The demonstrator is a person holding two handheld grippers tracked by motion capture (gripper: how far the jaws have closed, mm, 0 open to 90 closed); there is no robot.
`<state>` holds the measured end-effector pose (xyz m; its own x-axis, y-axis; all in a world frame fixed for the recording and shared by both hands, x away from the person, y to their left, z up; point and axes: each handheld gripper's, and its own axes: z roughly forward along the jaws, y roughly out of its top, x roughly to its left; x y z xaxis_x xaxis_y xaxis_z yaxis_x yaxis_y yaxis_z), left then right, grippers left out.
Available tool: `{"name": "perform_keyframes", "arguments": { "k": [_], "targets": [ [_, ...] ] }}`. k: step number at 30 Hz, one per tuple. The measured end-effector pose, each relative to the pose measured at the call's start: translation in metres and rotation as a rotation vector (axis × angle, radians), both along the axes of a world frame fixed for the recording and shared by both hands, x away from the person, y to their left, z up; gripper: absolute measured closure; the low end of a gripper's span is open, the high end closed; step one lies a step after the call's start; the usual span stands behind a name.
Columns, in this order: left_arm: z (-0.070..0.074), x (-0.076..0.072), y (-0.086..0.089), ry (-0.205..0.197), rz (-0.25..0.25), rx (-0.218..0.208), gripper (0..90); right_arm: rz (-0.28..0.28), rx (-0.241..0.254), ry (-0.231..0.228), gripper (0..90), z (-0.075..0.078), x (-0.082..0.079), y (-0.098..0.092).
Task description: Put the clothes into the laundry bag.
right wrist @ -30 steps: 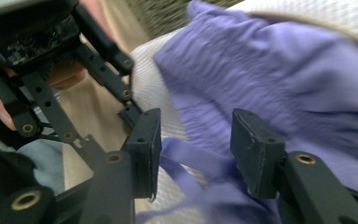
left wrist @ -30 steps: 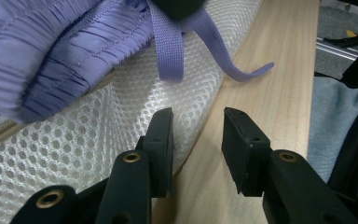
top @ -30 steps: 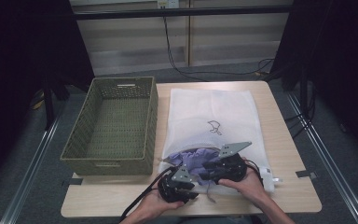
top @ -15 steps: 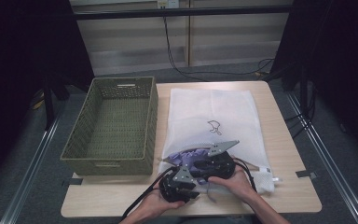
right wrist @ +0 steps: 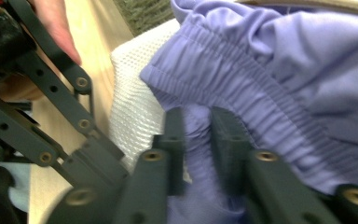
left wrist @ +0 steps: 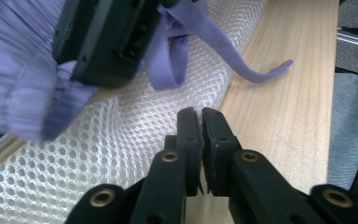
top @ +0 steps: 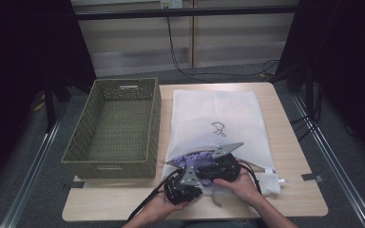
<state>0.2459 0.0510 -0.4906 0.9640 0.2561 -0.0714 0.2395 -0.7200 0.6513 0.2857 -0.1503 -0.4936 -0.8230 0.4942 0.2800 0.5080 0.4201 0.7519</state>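
This looks like a lab or recording studio: a small wooden desk (top: 294, 142) stands alone on grey carpet floor (top: 342, 180), with dark curtains (top: 24, 47) at both sides, metal rails (top: 28, 175) on the floor and cables (top: 180, 52) along a plain wall.

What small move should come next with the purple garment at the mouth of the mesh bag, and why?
Probably the right gripper should draw the purple garment slowly out of the white mesh bag. Its jaws, just closing, pinch a fold below the elastic waistband, while the left gripper is shut on the bag's edge and can hold it back.
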Motion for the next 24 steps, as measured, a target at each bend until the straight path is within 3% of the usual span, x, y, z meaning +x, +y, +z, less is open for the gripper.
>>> {"name": "perform_keyframes", "arguments": {
  "k": [3, 5, 10, 23, 24],
  "targets": [
    [-0.0007, -0.0002, -0.0003, 0.008, 0.004, -0.013, 88.0, -0.012, -0.014, -0.002, 80.8, 0.0005, -0.0007, -0.0007],
    [0.0009, 0.0008, 0.0005, 0.015, -0.010, 0.005, 88.6, -0.012, -0.023, -0.009, 82.0, 0.0006, -0.0007, -0.0004],
    [0.0008, 0.0009, 0.0006, 0.025, -0.013, 0.004, 89.2, -0.032, -0.050, -0.018, 84.9, 0.0006, 0.0000, -0.0013],
    [0.0005, 0.0027, 0.0020, 0.028, -0.030, 0.012, 89.2, -0.063, -0.056, -0.007, 85.5, -0.0030, 0.0051, -0.0036],
    [0.0006, 0.0040, 0.0032, 0.042, -0.032, 0.014, 89.2, -0.068, -0.058, -0.010, 85.5, -0.0034, 0.0058, -0.0041]
  ]
}}
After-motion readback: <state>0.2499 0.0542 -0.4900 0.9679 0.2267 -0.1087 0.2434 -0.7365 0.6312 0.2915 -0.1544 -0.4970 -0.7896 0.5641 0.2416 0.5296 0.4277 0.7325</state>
